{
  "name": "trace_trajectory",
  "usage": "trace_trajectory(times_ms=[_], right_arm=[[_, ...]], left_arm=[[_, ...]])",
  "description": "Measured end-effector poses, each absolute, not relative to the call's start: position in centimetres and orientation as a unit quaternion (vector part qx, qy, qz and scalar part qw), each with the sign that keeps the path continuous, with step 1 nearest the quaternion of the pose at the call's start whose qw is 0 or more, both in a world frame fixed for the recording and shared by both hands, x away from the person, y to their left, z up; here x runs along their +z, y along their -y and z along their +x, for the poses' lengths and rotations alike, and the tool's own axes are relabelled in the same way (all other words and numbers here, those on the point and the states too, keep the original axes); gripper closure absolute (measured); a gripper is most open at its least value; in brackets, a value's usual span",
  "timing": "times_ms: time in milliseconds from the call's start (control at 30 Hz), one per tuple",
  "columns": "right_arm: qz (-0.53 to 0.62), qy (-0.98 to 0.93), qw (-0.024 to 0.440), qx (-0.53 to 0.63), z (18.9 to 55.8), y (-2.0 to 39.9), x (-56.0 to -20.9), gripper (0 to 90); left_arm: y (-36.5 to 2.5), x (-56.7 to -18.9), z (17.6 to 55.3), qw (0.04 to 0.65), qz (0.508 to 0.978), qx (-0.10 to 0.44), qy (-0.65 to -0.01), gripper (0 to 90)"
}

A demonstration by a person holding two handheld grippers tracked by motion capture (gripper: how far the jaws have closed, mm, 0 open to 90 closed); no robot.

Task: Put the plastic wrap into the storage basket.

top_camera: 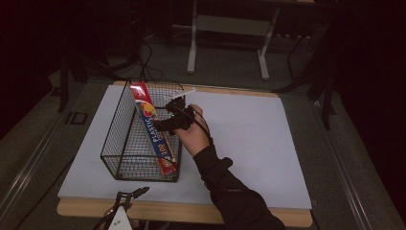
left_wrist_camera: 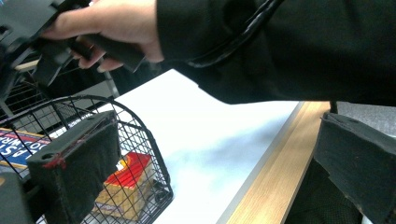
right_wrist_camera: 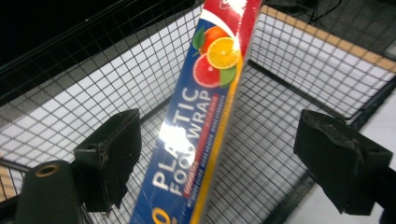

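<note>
Cardboard plastic wrap box (top_camera: pixel 154 133) leans inside the wire basket (top_camera: pixel 117 143) at the bench's (top_camera: pixel 249 143) left: light, stiff, glossy, best pinched across its narrow sides. Right claw (right_wrist_camera: pixel 219 163) is spread, empty; left claw (left_wrist_camera: pixel 210 163) too.

A blue plastic wrap box (top_camera: pixel 154 132), red at both ends, carries white lettering, a yellow edge stripe and printed orange and pink citrus slices with green leaves. It sits in a black wire-mesh basket (top_camera: pixel 125 163) on a white-topped bench (top_camera: pixel 249 143) edged in pale wood, beside a black sleeve (top_camera: pixel 234 196).
</note>
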State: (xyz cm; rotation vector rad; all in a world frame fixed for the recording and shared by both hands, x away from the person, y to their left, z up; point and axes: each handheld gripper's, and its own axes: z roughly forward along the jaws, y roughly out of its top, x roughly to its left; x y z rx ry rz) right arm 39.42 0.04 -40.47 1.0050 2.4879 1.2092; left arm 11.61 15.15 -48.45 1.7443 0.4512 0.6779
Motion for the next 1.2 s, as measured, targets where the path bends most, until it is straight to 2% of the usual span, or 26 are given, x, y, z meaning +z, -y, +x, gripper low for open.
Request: trace_trajectory(times_ms=[467, 1000, 1200], right_arm=[[0.335, -0.838, 0.122, 0.412, 38.3, 5.7, -40.2, 13.2], [0.332, -0.846, 0.158, 0.387, 36.4, 11.9, -42.5, 13.3], [0.334, -0.843, 0.151, 0.394, 35.4, 14.0, -43.2, 13.3]], left_arm=[[-15.0, -48.6, 11.9, 0.565, 0.750, 0.286, -0.194, 1.0], [-14.8, -48.8, 12.1, 0.560, 0.754, 0.285, -0.194, 1.0], [-14.8, -48.8, 12.0, 0.560, 0.754, 0.284, -0.194, 1.0]])
